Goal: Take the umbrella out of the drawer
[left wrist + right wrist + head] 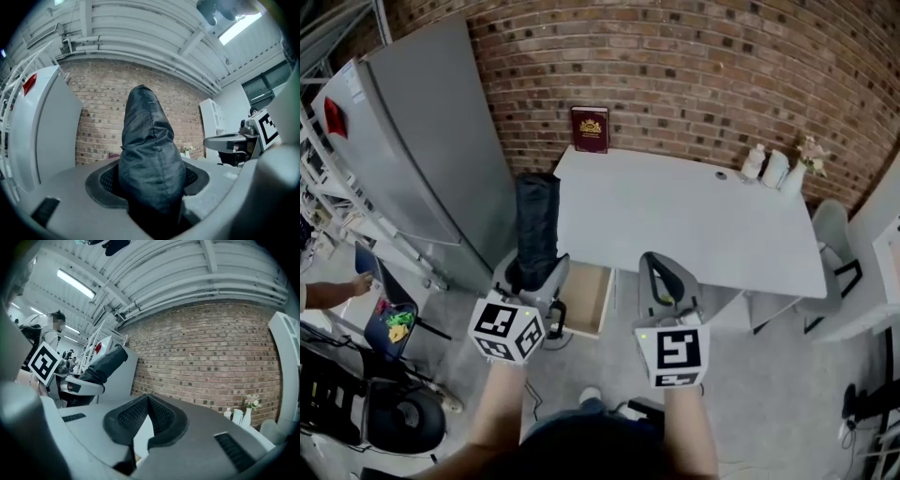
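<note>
There is room to pass over the bare middle of the white tabletop [675, 216]. A red book [590, 128] and small bottles [766, 165] stand at its back edge. The open drawer [586, 300] sticks out under its front left. A tall grey fridge [422, 159] blocks its left side.

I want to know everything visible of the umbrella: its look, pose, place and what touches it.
The umbrella is folded shut, in dark, slightly shiny, creased fabric with a stitched seam. It stands about upright, rounded end on top. The left gripper clamps its lower part between black pads, which hide the lowest end. It is out of the open drawer, beside the white table's left end. Nothing else touches it.
</note>
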Available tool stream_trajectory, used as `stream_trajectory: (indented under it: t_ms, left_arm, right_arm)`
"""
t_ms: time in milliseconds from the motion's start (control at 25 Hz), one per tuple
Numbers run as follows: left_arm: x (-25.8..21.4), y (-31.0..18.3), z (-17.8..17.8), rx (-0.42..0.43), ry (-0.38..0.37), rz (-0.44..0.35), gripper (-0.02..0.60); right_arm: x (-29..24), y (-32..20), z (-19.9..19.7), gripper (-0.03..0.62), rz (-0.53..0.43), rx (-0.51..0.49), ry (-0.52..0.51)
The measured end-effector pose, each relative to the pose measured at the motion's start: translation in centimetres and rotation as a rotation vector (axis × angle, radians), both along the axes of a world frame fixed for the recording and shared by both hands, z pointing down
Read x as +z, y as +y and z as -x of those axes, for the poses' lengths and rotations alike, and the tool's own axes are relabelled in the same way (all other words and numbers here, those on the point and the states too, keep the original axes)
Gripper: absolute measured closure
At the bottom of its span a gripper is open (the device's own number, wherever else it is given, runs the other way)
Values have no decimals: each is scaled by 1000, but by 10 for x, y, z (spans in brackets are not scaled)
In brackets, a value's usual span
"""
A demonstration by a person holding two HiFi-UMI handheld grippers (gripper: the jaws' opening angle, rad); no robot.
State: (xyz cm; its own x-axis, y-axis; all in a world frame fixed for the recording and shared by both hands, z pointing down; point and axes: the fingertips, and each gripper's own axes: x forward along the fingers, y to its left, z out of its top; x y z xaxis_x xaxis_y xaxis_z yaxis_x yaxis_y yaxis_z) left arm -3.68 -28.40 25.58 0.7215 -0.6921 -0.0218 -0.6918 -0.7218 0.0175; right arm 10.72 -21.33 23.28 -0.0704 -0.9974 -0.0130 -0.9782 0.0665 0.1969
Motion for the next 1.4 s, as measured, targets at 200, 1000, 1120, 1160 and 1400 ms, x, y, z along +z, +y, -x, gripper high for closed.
stream_trajectory:
  t_ms: [200,1000,1120,1160,1400]
  left_arm:
    - [-32,11,8,11,29,-141,310]
    - [-59,24,29,-29,59,-272,310]
    - [-63,24,32,-32,63,-283,310]
    - [-64,24,32,-33,63,-286,310]
    - [-63,24,30,-34,66,-290,310]
  right_arm:
    - [-8,2,3,602,-30,14,13]
    - [-39,21,13,603,-196,53,66]
    - [-39,21,14,603,-197,51,74]
    - [-39,21,14,603,-199,51,71]
    - [-39,22,11,603,-220,67,74]
